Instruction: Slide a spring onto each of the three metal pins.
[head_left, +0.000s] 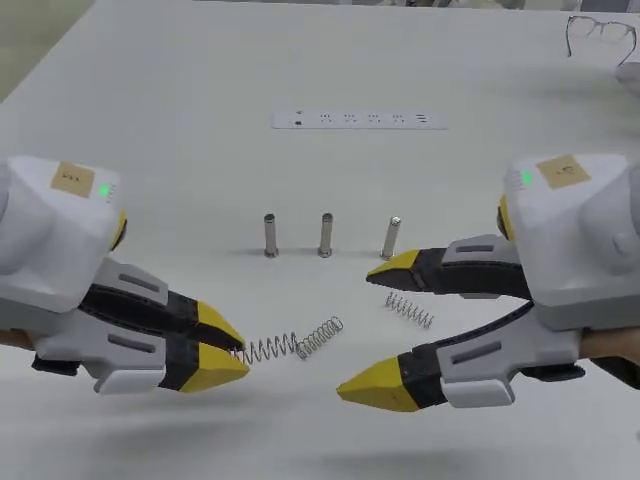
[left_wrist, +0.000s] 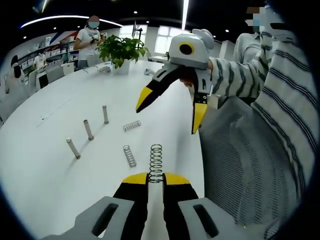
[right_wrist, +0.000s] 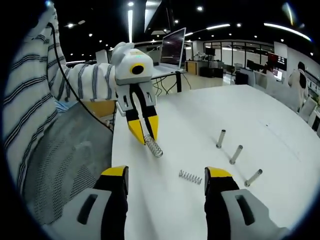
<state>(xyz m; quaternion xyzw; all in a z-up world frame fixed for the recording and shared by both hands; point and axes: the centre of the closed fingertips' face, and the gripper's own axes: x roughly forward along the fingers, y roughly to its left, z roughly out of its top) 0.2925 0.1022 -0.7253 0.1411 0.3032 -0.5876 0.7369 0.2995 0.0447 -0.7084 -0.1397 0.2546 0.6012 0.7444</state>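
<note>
Three short metal pins (head_left: 326, 235) stand upright in a row at mid-table, also seen as pins (left_wrist: 88, 129) and pins (right_wrist: 236, 154). My left gripper (head_left: 232, 352) is shut on one end of a spring (head_left: 268, 348); its jaws (left_wrist: 156, 178) pinch that spring (left_wrist: 156, 162). A second spring (head_left: 320, 335) lies just beyond the held one. The third spring (head_left: 408, 310) lies between the wide-apart jaws of my open right gripper (head_left: 385, 328). That spring (right_wrist: 190, 176) lies ahead of the right gripper (right_wrist: 166, 174), which holds nothing.
A white power strip (head_left: 360, 120) lies behind the pins. Eyeglasses (head_left: 600, 35) rest at the far right corner. A mesh chair (left_wrist: 240, 165) stands at the table's near edge. A potted plant (left_wrist: 120, 47) sits at the table's far end.
</note>
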